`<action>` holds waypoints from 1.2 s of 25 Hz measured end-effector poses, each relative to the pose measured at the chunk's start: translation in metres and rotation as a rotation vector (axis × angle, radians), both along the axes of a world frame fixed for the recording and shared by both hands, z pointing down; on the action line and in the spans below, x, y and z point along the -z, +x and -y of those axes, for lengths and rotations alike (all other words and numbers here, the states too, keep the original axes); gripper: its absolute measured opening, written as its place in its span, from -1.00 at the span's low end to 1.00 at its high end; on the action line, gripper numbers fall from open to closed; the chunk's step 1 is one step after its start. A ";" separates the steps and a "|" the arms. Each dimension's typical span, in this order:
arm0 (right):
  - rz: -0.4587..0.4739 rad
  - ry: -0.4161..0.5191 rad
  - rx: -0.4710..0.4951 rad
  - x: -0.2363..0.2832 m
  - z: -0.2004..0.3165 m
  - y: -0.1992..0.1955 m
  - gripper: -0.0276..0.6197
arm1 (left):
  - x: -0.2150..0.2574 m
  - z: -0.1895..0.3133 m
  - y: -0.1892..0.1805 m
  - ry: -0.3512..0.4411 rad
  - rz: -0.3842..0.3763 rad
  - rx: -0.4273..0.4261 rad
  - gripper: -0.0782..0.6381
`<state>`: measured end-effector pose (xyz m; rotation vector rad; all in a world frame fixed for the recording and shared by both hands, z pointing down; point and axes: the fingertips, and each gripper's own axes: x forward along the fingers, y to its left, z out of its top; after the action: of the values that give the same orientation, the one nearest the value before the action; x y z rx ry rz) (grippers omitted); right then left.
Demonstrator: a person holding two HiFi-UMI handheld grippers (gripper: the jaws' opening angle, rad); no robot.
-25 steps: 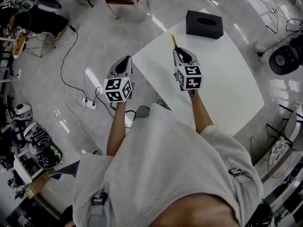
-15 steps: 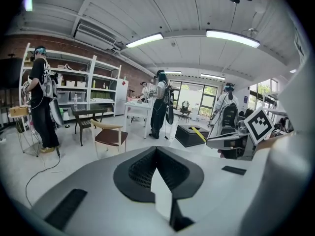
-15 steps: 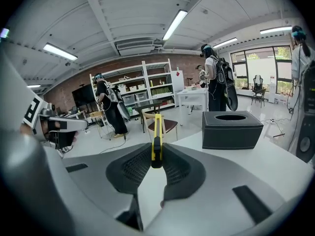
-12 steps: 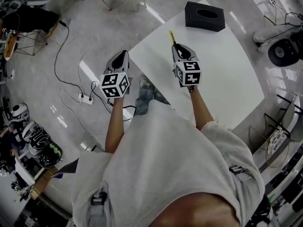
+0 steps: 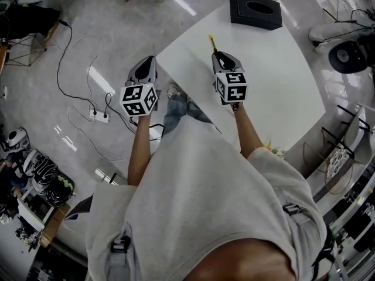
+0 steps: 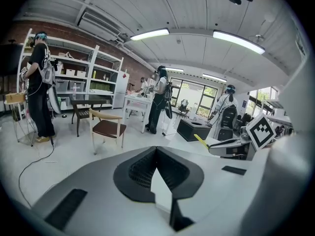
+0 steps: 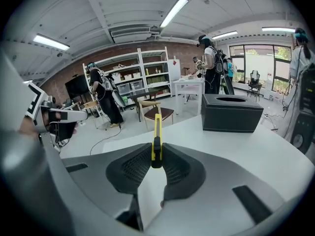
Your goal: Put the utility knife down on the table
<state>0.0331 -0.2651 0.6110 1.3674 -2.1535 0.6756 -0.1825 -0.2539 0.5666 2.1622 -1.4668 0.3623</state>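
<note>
You are in a big workroom with a shiny grey floor (image 5: pixel 88 28). A wide white counter (image 5: pixel 281 81) lies in front of you. A black tissue box (image 5: pixel 259 10) sits at its far corner, well away from your hands.

Your right tool (image 7: pixel 156 165) is closed tight on a thin yellow plastic utility knife (image 7: pixel 157 132). The pads press on the flat sides at the back end, by the dark slider. The rest of the knife sticks out straight ahead. It stands on its thin edge, over the near left part of the counter. It looks as if it is not down on the counter yet, but you cannot be sure from here.

Your left tool (image 6: pixel 156 148) is closed too, and it holds nothing. It hangs over the floor, just off the left edge of the counter.

The knife is likely light and stiff, so it will not bend or sag. Its sides look smooth, so it could slip or swing if you loosen the pads too soon. You hold only one end, so the long front part may dip first. The grip on the back of the handle is a good one, away from where the blade comes out. When you let go, it will probably tip over onto its flat side, so bring it low first.
</note>
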 end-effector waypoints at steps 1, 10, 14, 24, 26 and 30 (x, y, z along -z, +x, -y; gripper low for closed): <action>-0.004 -0.007 0.000 -0.002 -0.002 0.000 -0.66 | -0.002 -0.001 -0.001 -0.004 -0.003 0.000 -0.73; -0.024 -0.074 0.005 -0.027 -0.021 -0.002 -0.66 | -0.019 -0.011 -0.005 -0.045 -0.018 0.013 -0.73; -0.032 -0.101 0.009 -0.037 -0.027 -0.001 -0.66 | -0.025 -0.016 -0.004 -0.060 -0.020 0.013 -0.73; -0.050 -0.119 0.021 -0.051 -0.014 -0.007 -0.66 | -0.028 -0.024 -0.010 -0.066 -0.022 0.035 -0.73; -0.053 -0.116 0.027 -0.051 -0.009 -0.012 -0.66 | -0.027 -0.026 -0.013 -0.064 -0.023 0.039 -0.73; -0.063 -0.114 0.038 -0.053 0.008 -0.018 -0.66 | -0.026 -0.026 -0.014 -0.062 -0.026 0.043 -0.73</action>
<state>0.0146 -0.2734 0.6643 1.2687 -2.0538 0.7203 -0.1963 -0.2283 0.5926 2.0764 -1.4661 0.3590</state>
